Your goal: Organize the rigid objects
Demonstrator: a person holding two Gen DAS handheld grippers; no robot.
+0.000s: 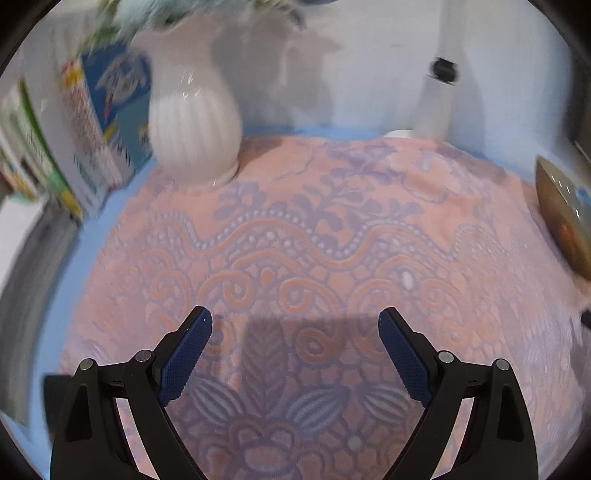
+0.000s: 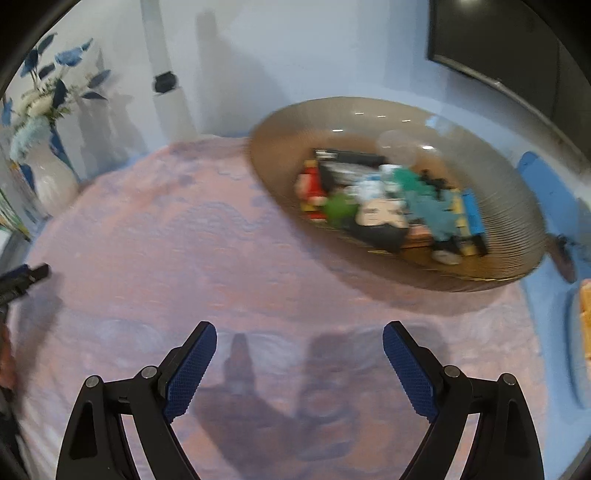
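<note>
Left wrist: blurred, unreadable book covers [image 1: 107, 122].

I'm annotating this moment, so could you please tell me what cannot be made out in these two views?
- Small objects in the ribbed bowl, right wrist view: blurred, not identifiable.
- Same bowl, left wrist view: cut off by the right edge.
- Flowers in the white vase, left wrist view: blurred, cropped at top.
- Printed boxes, left wrist view: text unreadable.

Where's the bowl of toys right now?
In the right wrist view the bowl sits upper right on the pink cloth, ahead of the open right gripper.
</note>
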